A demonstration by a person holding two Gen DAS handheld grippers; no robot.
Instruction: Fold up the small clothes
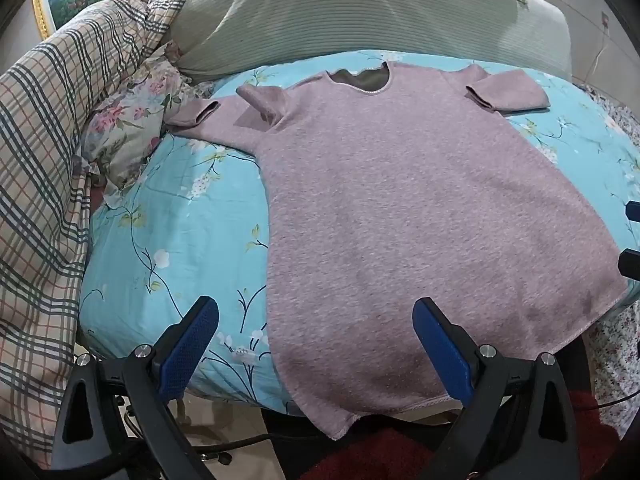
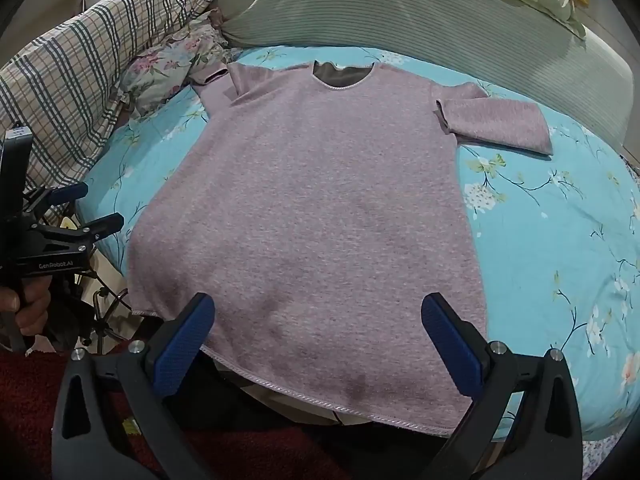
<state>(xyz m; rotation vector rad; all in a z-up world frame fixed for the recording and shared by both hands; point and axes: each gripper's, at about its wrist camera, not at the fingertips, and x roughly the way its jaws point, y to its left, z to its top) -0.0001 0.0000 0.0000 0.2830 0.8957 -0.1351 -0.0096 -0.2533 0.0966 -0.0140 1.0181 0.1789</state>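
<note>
Our left gripper (image 1: 316,316) has its jaws spread wide, nothing pinched; they hang over the near left hem of the pink shirt (image 1: 400,200), one jaw above the blue sheet (image 1: 160,240), the other above the fabric. Our right gripper (image 2: 318,314) is also spread wide and empty, both jaws over the shirt's bottom hem, near its right corner.

The shirt lies flat, spread out on the bed, neck hole away from us, hem at the near bed edge and slightly overhanging it. Its left sleeve (image 1: 192,118) is bunched and folded over near the shoulder; its right sleeve (image 2: 496,124) is folded back across itself, lying on the sheet. Darker patches show on the fabric near the hem.

Behind the shirt sits a big green ribbed pillow (image 1: 320,20). To the left, a flowered pillow (image 1: 124,120) and a plaid blanket (image 1: 48,160) are heaped up. In the right wrist view we see the left gripper at the left edge with a hand (image 2: 28,308) around its handle. Red carpet (image 2: 24,400) below the bed edge.
</note>
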